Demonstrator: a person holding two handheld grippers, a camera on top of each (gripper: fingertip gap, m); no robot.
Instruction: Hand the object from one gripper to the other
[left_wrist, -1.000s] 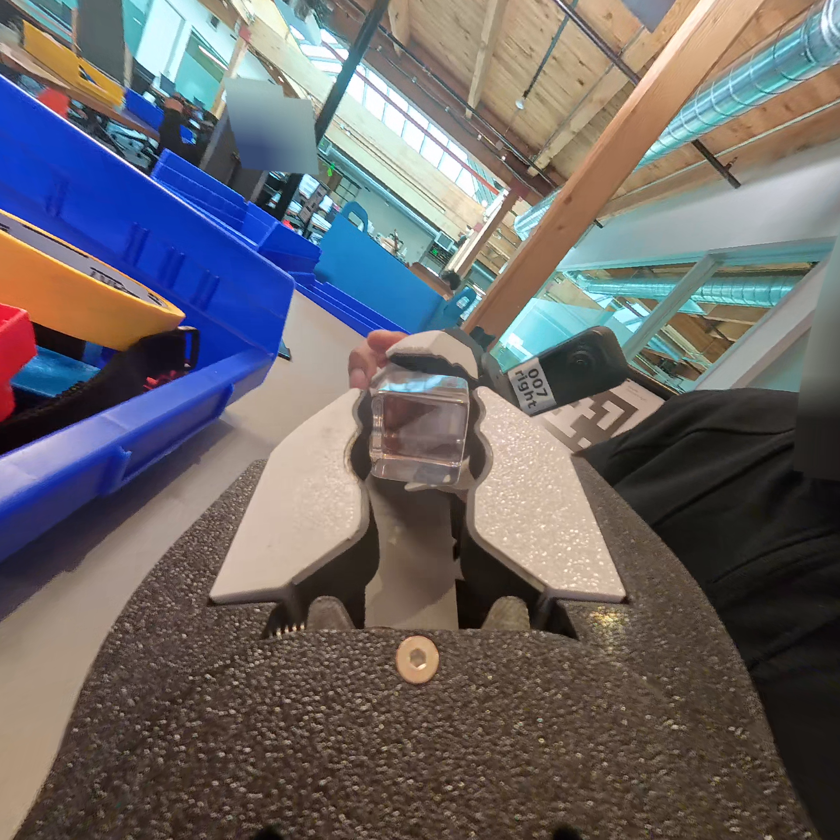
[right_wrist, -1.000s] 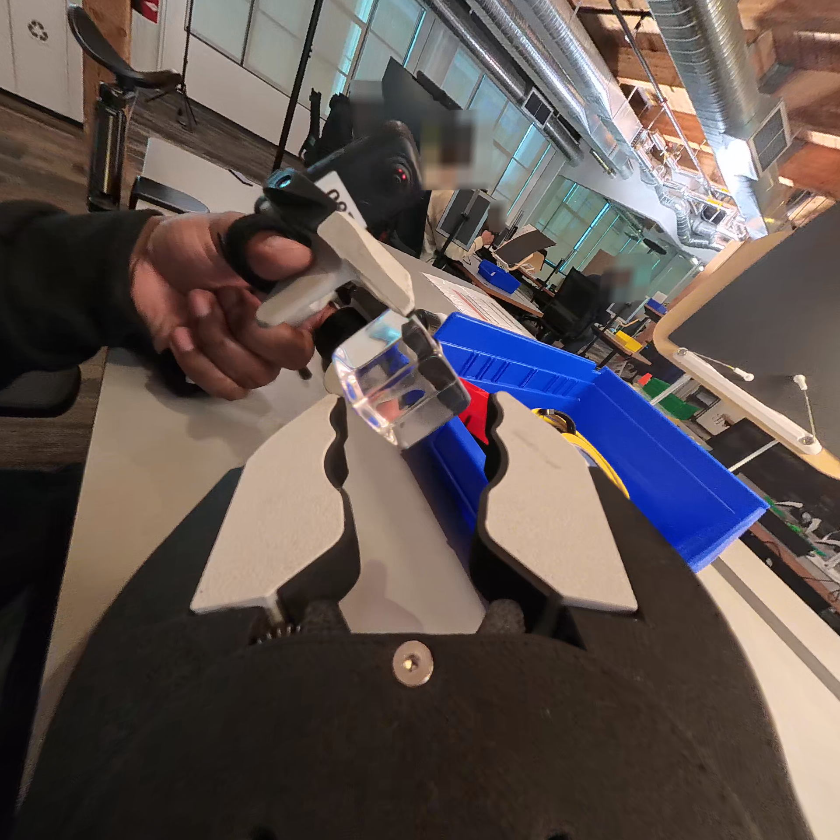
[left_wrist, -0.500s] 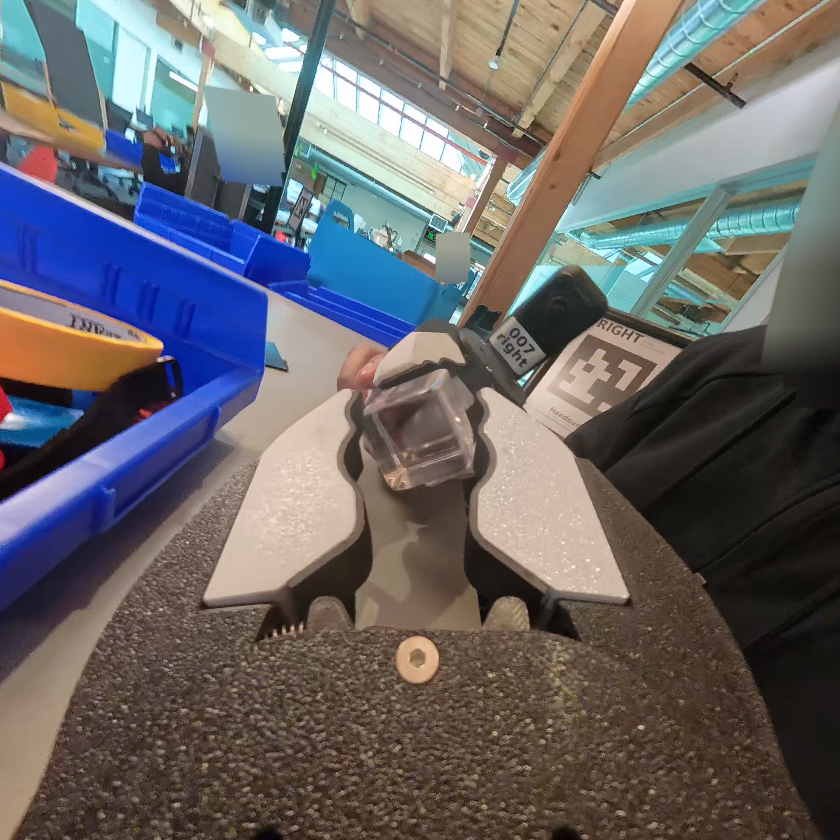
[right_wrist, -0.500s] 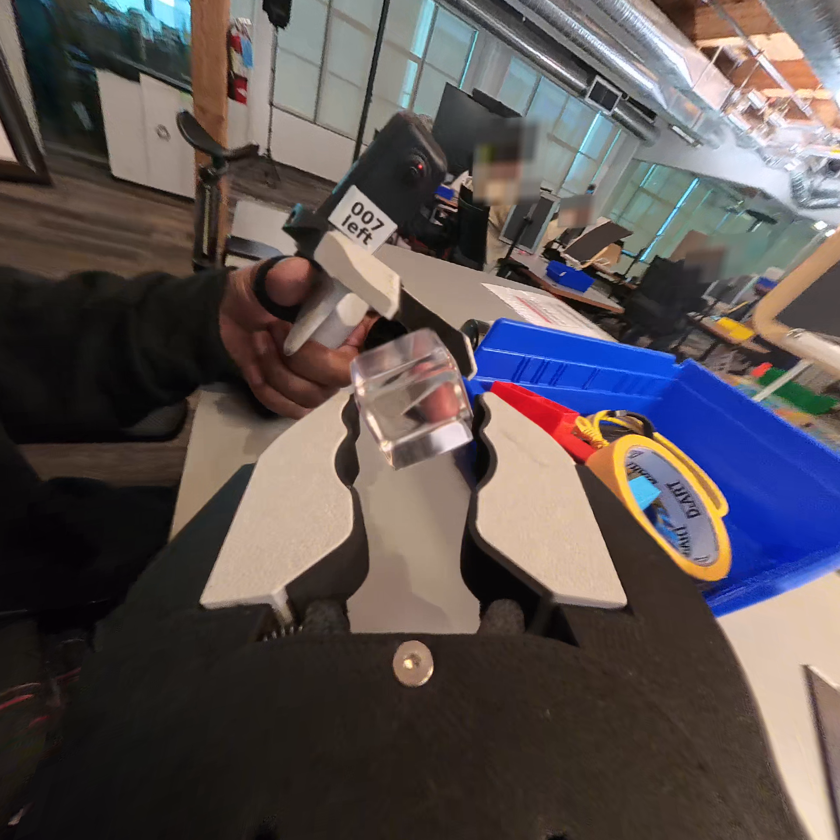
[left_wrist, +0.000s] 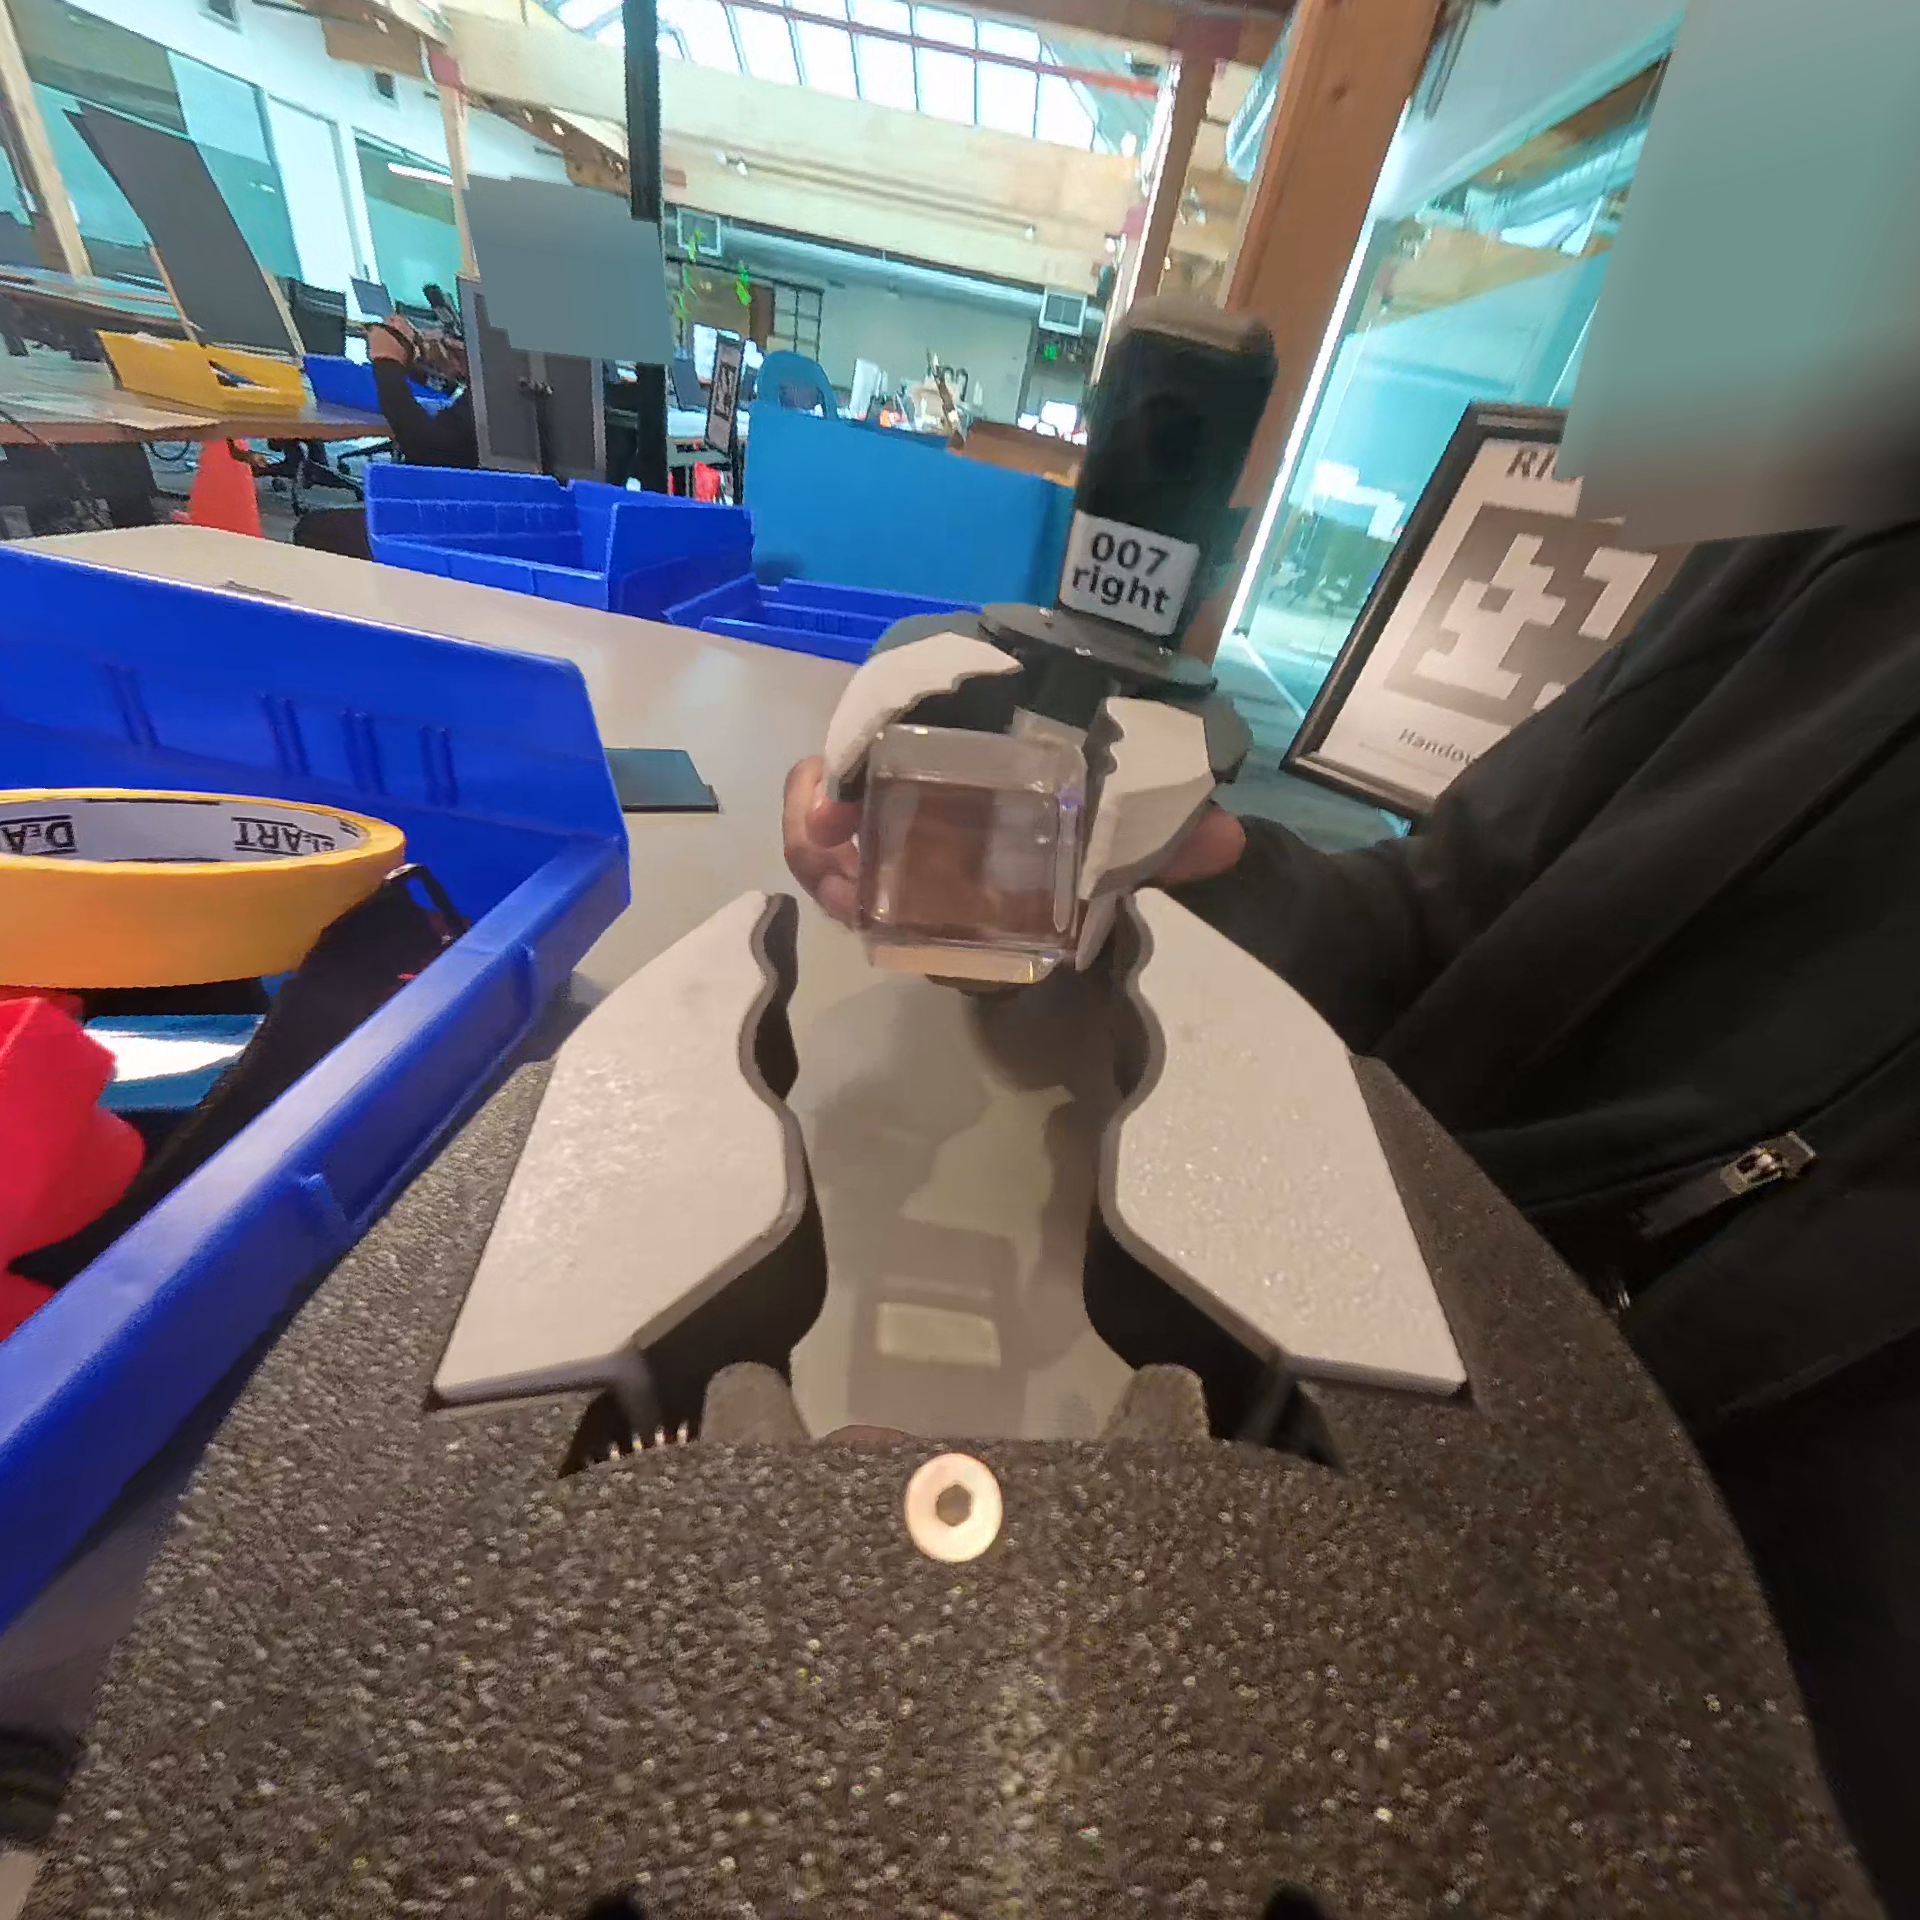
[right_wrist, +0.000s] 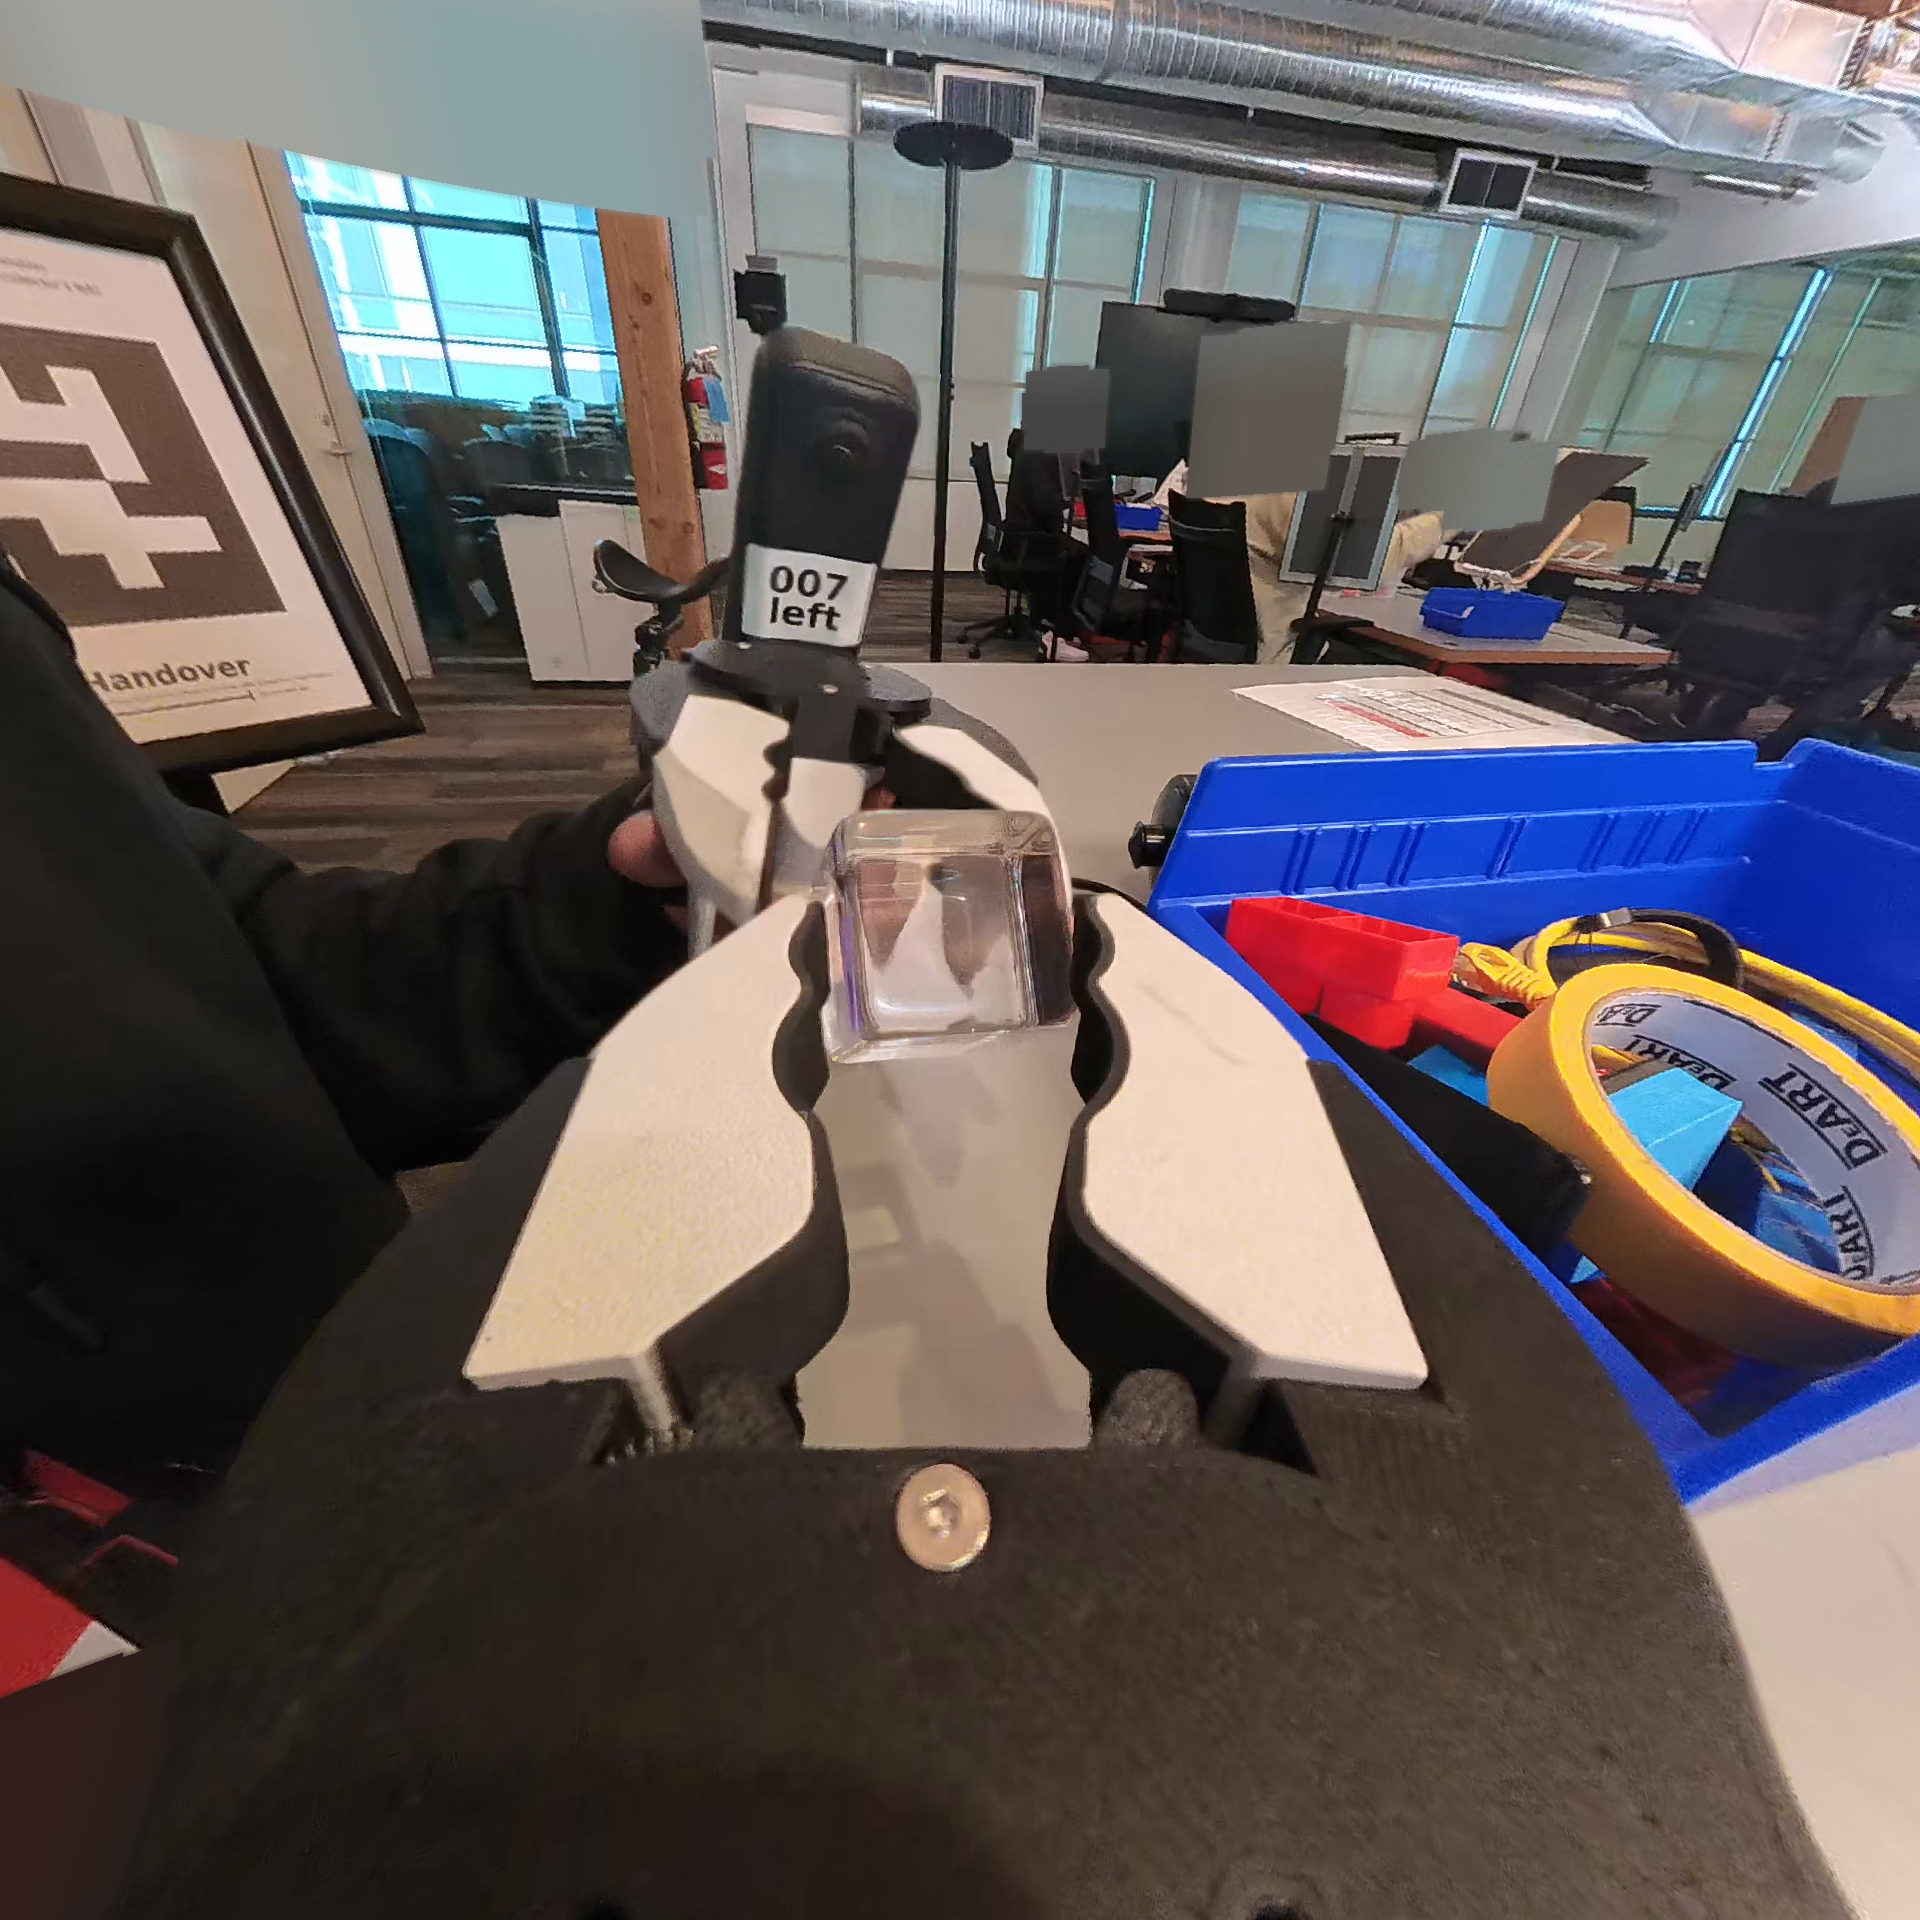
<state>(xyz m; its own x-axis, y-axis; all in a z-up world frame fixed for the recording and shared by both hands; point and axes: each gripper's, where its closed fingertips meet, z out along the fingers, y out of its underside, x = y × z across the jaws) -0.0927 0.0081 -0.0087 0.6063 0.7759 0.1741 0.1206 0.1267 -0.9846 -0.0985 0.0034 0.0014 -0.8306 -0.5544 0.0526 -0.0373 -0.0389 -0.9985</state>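
I'm holding the clear, glossy, round-edged acrylic cube (right_wrist: 948, 933) in my right gripper (right_wrist: 940, 935); its grey, matte, wavy-edged fingers (right_wrist: 1195, 1091) are closed part-way, pressing on two opposite faces of the cube. My left gripper (left_wrist: 956, 935) is standing open with nothing in it, jaws spread wider than the cube, tips just short of it and slightly below. From the left wrist view, the cube (left_wrist: 966, 852) is sitting inside the right gripper's fingertips (left_wrist: 1138, 821), above the grey table (left_wrist: 675, 675).

My read: the handover is essentially done and I'm clearing the left away.

Doing it well:
- I'm keeping steady squeeze on the right. Polished plastic against smooth pads looks slippery, and only the fingertips are biting.
- I'm backing the left straight out along its own axis so the open jaws aren't clipping a cube corner.
- I'm keeping the cube level.

Relative to the cube: the blue, ribbed plastic bin (right_wrist: 1507, 831) is to its right in the right wrist view, holding a yellow tape roll (right_wrist: 1558, 1174), a red plastic block (right_wrist: 1340, 945) and a yellow cable (right_wrist: 1621, 935).
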